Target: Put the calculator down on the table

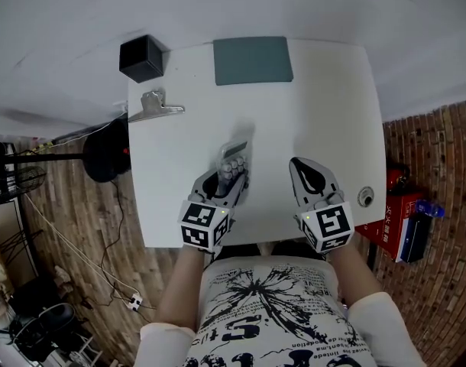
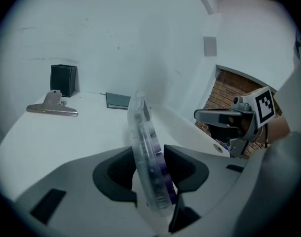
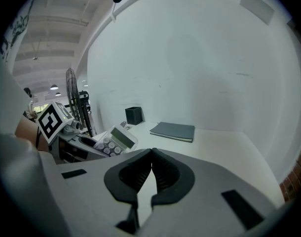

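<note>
The calculator (image 1: 234, 161) is a clear-cased one with pale round keys, low over the white table (image 1: 325, 105) near its front edge. It stands on its edge, skewed, between the jaws of my left gripper (image 1: 234, 176). In the left gripper view the calculator (image 2: 140, 132) leans across the gap of the left gripper (image 2: 151, 157), and the pads do not clamp it squarely. My right gripper (image 1: 309, 176) hovers a little to the right, shut and empty. The right gripper view shows the right gripper's (image 3: 151, 154) tips meeting, with the calculator (image 3: 116, 140) to the left.
At the table's far edge lie a grey notebook (image 1: 252, 60) and a black box (image 1: 141, 58). A metal clip (image 1: 158, 107) sits by the left edge. A round grommet (image 1: 365, 197) is at the right edge. A fan base (image 1: 107, 153) and red box (image 1: 401, 216) stand on the floor.
</note>
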The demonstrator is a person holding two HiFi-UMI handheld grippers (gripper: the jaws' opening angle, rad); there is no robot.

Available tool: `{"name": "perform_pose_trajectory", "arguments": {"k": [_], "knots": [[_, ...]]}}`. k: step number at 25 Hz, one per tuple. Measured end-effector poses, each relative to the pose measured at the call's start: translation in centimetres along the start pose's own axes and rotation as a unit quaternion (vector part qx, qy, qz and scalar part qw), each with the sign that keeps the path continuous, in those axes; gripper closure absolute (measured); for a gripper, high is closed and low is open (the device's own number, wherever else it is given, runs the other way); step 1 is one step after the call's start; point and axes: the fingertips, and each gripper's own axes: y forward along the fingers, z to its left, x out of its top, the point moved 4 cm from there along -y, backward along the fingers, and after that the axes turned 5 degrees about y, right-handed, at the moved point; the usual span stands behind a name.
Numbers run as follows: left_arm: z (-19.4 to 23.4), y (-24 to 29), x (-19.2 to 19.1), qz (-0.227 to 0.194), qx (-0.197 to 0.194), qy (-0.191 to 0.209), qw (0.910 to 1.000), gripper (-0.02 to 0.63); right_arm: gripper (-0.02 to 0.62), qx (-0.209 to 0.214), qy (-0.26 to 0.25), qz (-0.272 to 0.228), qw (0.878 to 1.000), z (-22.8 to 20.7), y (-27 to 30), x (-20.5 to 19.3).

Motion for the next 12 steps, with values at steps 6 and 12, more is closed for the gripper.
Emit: {"name": "perform_pose_trajectory", "arguments": {"k": [6, 12], "knots": [[2.2, 0.2, 0.2, 0.006, 0.027, 0.015, 0.9995, 0.374, 0.580, -0.001, -0.003, 0.004, 1.000, 0.3, 0.9, 0.3], [3.3, 0.4, -0.4, 0.039, 0.075, 0.094, 0.9920, 0.382, 0.580, 0.000, -0.005, 0.008, 1.000, 0.6, 1.5, 0.2]]}}
